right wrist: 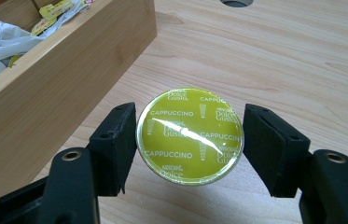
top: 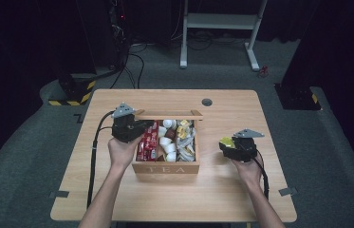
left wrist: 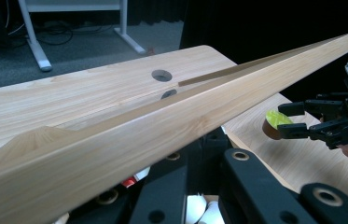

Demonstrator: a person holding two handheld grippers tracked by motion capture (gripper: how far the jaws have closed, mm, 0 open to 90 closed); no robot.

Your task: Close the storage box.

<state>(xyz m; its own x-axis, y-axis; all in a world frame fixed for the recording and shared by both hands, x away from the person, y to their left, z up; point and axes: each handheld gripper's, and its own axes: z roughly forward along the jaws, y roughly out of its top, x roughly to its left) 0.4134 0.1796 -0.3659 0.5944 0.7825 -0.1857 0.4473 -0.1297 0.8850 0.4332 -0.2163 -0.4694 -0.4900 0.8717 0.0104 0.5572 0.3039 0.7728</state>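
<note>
A wooden box marked TEA (top: pixel 165 168) stands mid-table with its lid (top: pixel 167 114) raised at the back. My left gripper (top: pixel 144 127) is at the box's left rear corner, shut on the lid (left wrist: pixel 162 126), whose plank runs slantwise across the left gripper view above the jaws. To the right of the box, my right gripper (top: pixel 228 145) is shut on a capsule with a yellow-green foil top printed CAPPUCCINO (right wrist: pixel 190 135). A pad presses each side of it, just above the bare table beside the box's right wall (right wrist: pixel 69 74). The capsule (left wrist: pixel 274 122) also appears in the left gripper view.
The box holds red packets (top: pixel 148 142), white capsules (top: pixel 167 140) and yellow-tagged tea bags (top: pixel 184 137). A round cable hole (top: pixel 207 101) sits in the tabletop (top: pixel 222 199) behind the box. A white frame (top: pixel 217 23) and black stands (top: pixel 72 92) are on the floor beyond.
</note>
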